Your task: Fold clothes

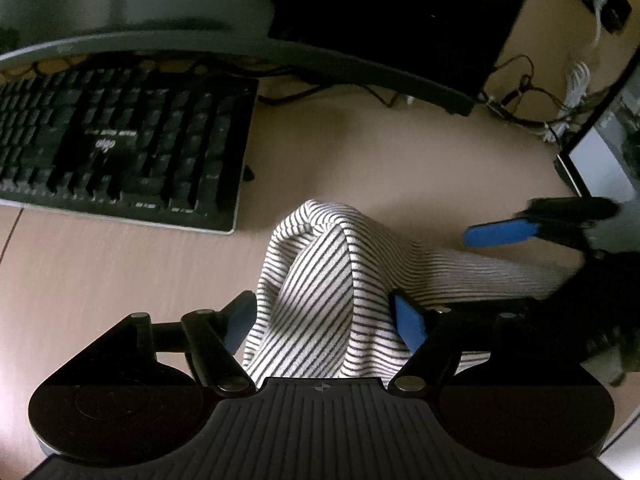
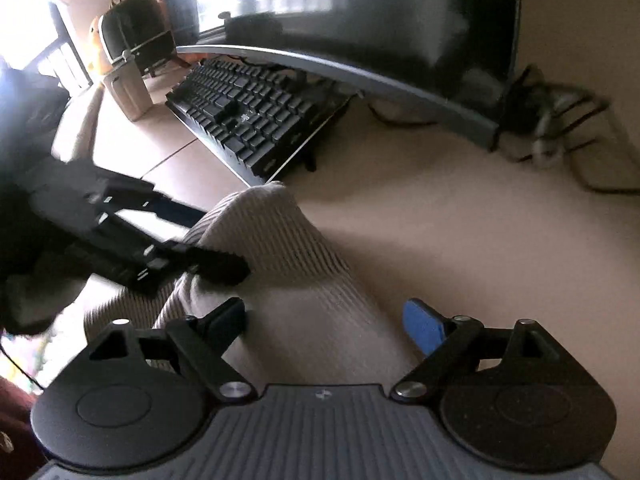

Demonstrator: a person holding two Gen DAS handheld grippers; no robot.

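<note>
The left tongs (image 1: 324,316) seemingly pinch the striped garment (image 1: 320,276) (bunched); the right tongs (image 2: 332,320), spread apart, risk snagging it.

Hidden, cropped, blurred bits

We lose the striped garment (image 1: 320,280) lower end behind the left gripper (image 1: 324,316) body; right gripper (image 1: 532,228) smeared, jaw state unreadable there; monitor (image 2: 400,20) cut at top edge; cables (image 2: 552,128) blurred; keyboard (image 1: 120,144) legends illegible.

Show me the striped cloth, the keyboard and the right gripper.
striped cloth (image 1: 320,280), left wrist view, on the raised fold
keyboard (image 1: 120,152), left wrist view, on its keys
right gripper (image 2: 328,320), right wrist view, midway between its fingertips
</note>
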